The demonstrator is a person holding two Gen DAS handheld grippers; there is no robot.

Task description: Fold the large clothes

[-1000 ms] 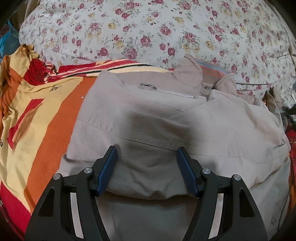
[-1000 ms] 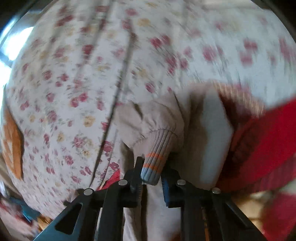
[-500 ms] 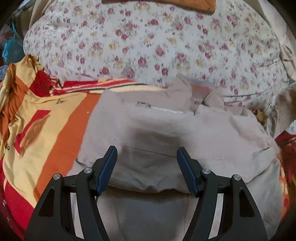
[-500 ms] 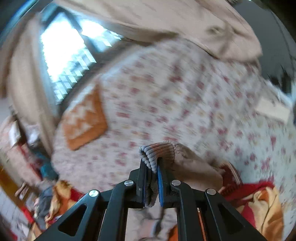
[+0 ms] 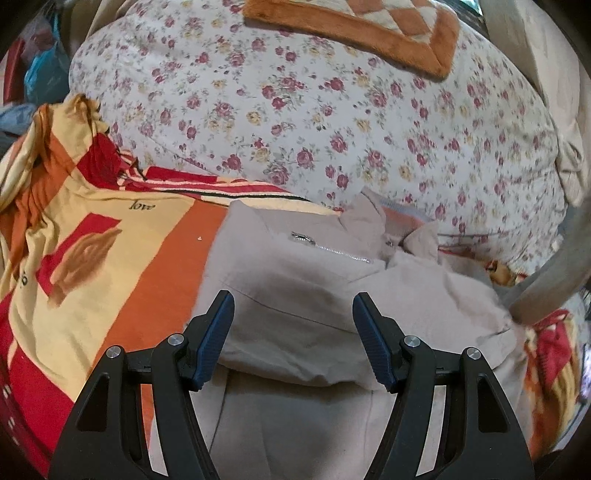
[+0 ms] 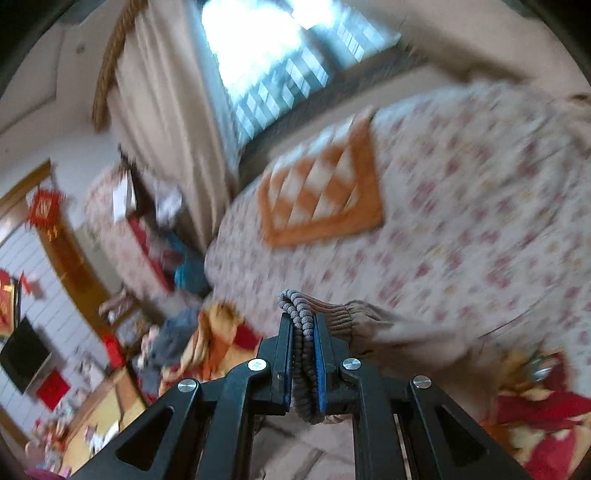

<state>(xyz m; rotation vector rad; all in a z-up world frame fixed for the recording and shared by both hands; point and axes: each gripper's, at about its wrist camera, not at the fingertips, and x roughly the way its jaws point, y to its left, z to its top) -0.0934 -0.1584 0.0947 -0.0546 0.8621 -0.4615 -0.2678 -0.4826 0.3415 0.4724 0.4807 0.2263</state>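
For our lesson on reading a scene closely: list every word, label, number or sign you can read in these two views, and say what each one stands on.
"love" – small dark script on the yellow part of the red, orange and yellow bedsheet.
Dark marks at the bedsheet's left edge: cut off, unreadable.
Red wall hangings in the right wrist view: too blurred to read.
Beige jacket, ribbed cuff, floral quilt: no text visible.

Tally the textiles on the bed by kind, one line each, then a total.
Beige jacket, its ribbed cuff clamped in the right tool: 1
Floral quilt: 1
Orange, yellow and red printed blanket: 1
Orange diamond-pattern cushion: 1
Total: 4
The open left tool hovers over the jacket.
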